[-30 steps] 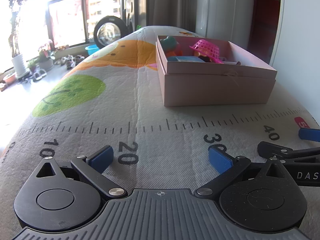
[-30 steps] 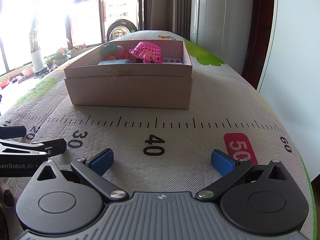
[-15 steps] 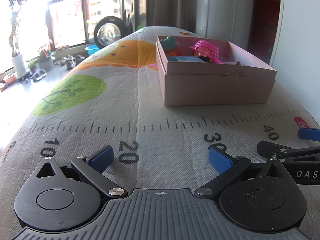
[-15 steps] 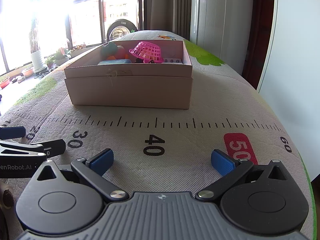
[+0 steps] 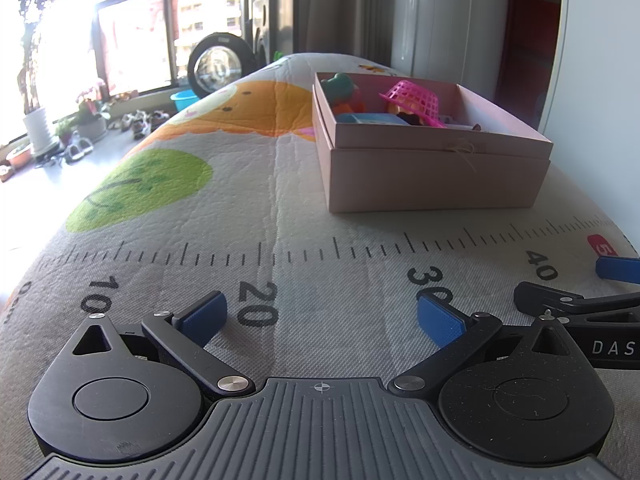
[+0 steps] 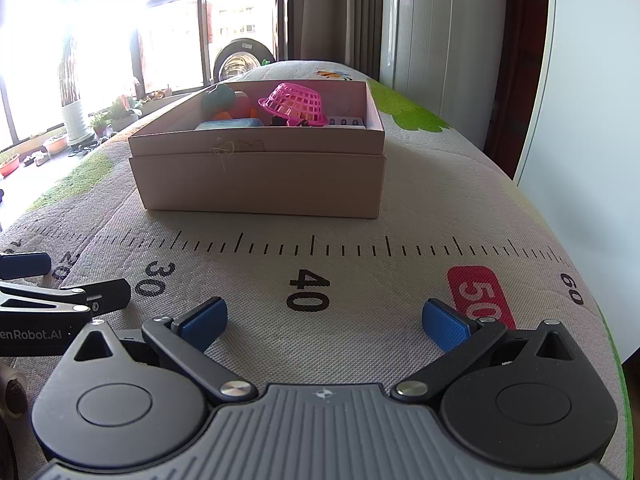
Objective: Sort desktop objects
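I'm seeing a tabletop (image 6: 432,208) wearing a ruler-printed mat (image 6: 320,252); a pink box (image 6: 260,176) is sitting directly on it.

we see a pale pink cardboard box (image 6: 258,176) sitting open and upright on the desk, beyond the printed ruler marks. inside it an upside-down pink plastic basket (image 6: 294,105) is tipped over darker bits. left of the basket lie a teal toy (image 6: 218,98), something orange (image 6: 228,114) and a flat light blue item (image 6: 230,124); a blister pack (image 6: 346,121) lies to the right.
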